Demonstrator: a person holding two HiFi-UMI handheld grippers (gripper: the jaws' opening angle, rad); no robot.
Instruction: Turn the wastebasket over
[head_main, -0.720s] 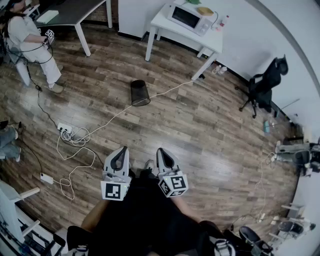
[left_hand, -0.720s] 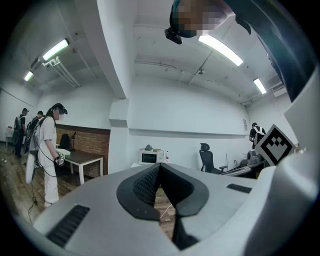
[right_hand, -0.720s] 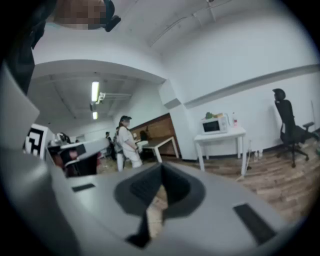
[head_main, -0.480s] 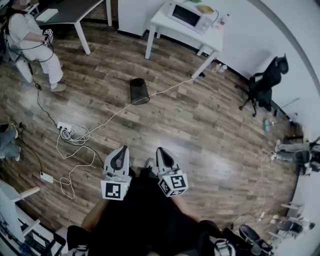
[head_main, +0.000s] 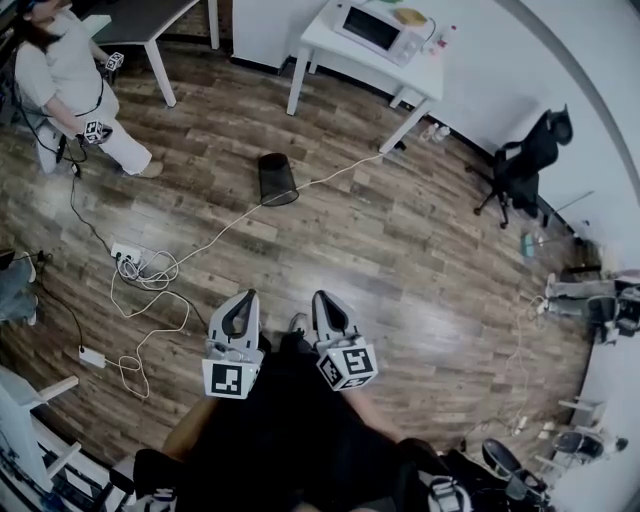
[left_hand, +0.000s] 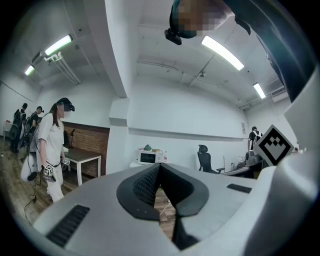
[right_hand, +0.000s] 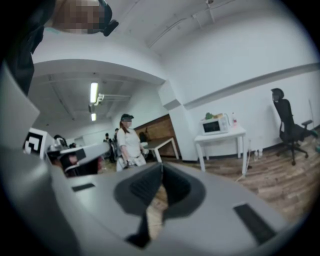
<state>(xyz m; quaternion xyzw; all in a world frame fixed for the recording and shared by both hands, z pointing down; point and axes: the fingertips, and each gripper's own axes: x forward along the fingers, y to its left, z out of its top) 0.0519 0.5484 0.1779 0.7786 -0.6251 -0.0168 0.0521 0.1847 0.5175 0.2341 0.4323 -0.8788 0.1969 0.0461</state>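
Black mesh, the wastebasket (head_main: 279, 180) stands on end on the wood floor (head_main: 400, 250), well ahead of the left gripper (head_main: 240, 312) and right gripper (head_main: 330, 312), roughly midway between their lines, neither clearly nearer, both pairs of fingers clenched on nothing.

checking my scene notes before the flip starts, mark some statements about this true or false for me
The wastebasket sits on the wood floor, apart from both grippers. True.
The right gripper holds the wastebasket. False: its jaws are together and empty.
A microwave stands on the white table. True.
The left gripper is wide open. False: its jaws are together with nothing between them.
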